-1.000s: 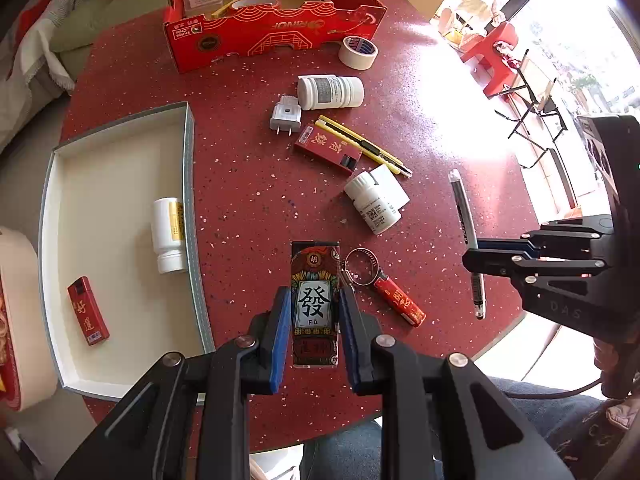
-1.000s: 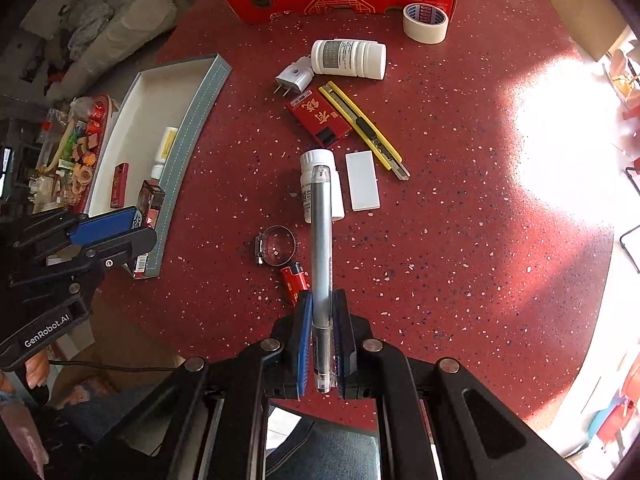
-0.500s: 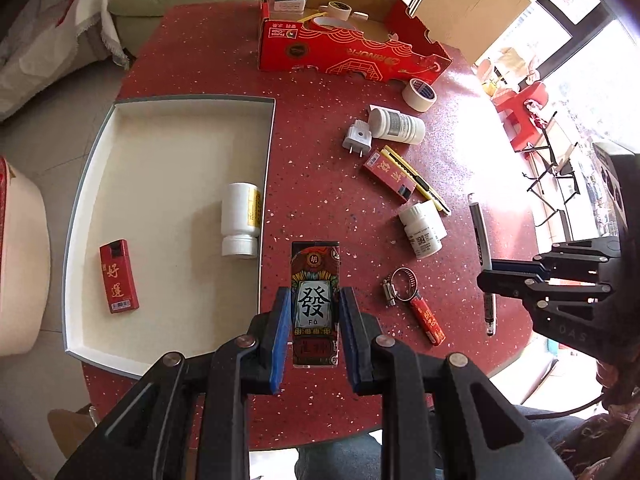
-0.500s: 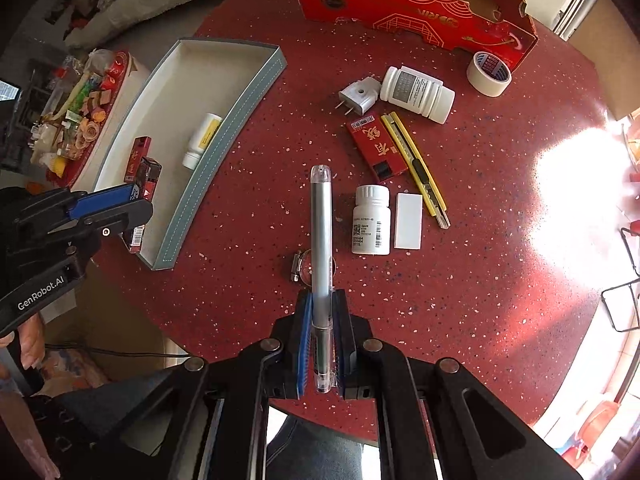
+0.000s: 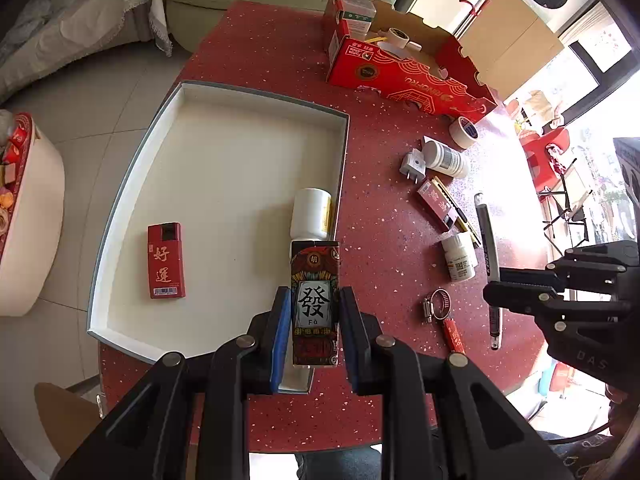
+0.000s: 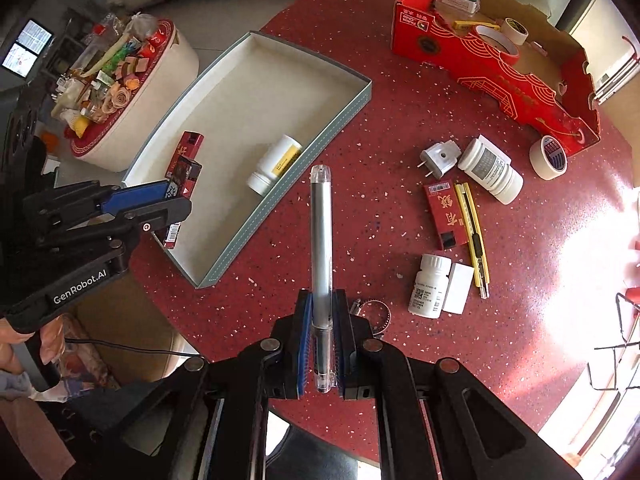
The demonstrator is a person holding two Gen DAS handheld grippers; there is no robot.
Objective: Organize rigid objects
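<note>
My left gripper (image 5: pixel 314 304) is shut on a small decorated box (image 5: pixel 315 300) with a Chinese character and holds it above the near right corner of the white tray (image 5: pixel 224 92). The tray holds a red box (image 5: pixel 166 260) and a white bottle (image 5: pixel 310 214). My right gripper (image 6: pixel 321 308) is shut on a silver pen (image 6: pixel 321 236) and holds it above the red table (image 6: pixel 400 80), right of the tray (image 6: pixel 280 208). The left gripper with its box also shows in the right wrist view (image 6: pixel 160 196).
On the table lie a plug adapter (image 6: pixel 438 158), two white bottles (image 6: pixel 490 170) (image 6: pixel 428 290), a red box (image 6: pixel 444 214), a yellow utility knife (image 6: pixel 474 232), a hose clamp (image 6: pixel 374 308), a tape roll (image 6: pixel 550 156) and a red carton (image 6: pixel 496 64). A white bin (image 6: pixel 132 92) stands left.
My left gripper has carried the decorated box left, from over the table to over the tray's near right corner. My right gripper has moved left and up with the pen.
</note>
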